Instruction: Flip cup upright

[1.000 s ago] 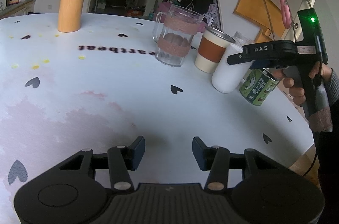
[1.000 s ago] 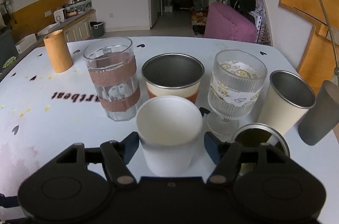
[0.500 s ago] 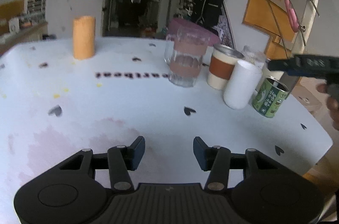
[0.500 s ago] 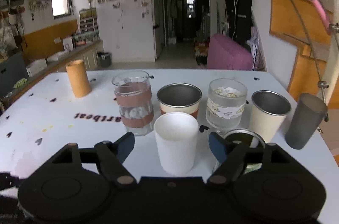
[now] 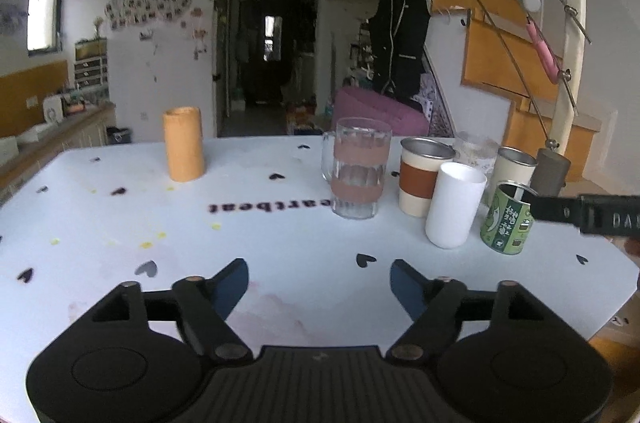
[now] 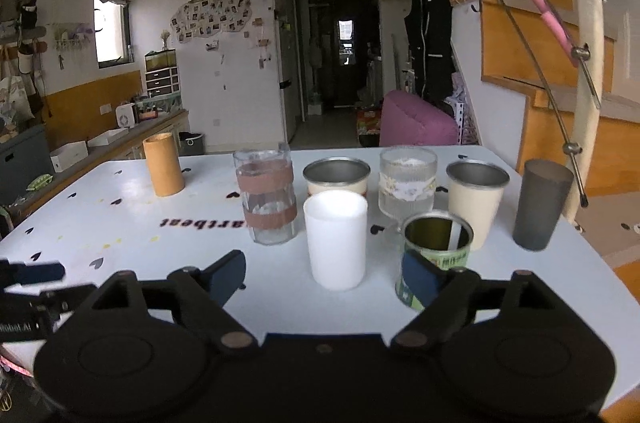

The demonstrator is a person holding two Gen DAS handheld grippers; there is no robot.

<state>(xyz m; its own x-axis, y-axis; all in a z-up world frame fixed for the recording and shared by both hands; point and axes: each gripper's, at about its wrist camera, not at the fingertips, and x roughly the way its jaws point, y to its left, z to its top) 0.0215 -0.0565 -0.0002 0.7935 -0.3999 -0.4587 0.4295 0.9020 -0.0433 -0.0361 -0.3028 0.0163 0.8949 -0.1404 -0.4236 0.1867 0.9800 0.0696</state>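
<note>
White tabletop [image 6: 120, 207] is shown with the white cup [image 6: 336, 239] standing upright mid-frame, centred just ahead of the empty, wide-open right gripper [image 6: 324, 275]; the left gripper [image 5: 320, 281], likewise spread and empty, is farther away.

white cup [image 6: 336, 241] | plain, matte | upright | on table, front of cluster

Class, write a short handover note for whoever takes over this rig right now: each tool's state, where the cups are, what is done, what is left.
Left tool: open, empty, above the table.
Right tool: open, empty, just short of the white cup.
White cup stands mouth up, free, beside the green can. The other cups nearby also stand upright.
Dark grey cup and orange cup: wider at the top, so probably upright; mouths not visible.
Done: white cup upright.
Left: check those two.
</note>
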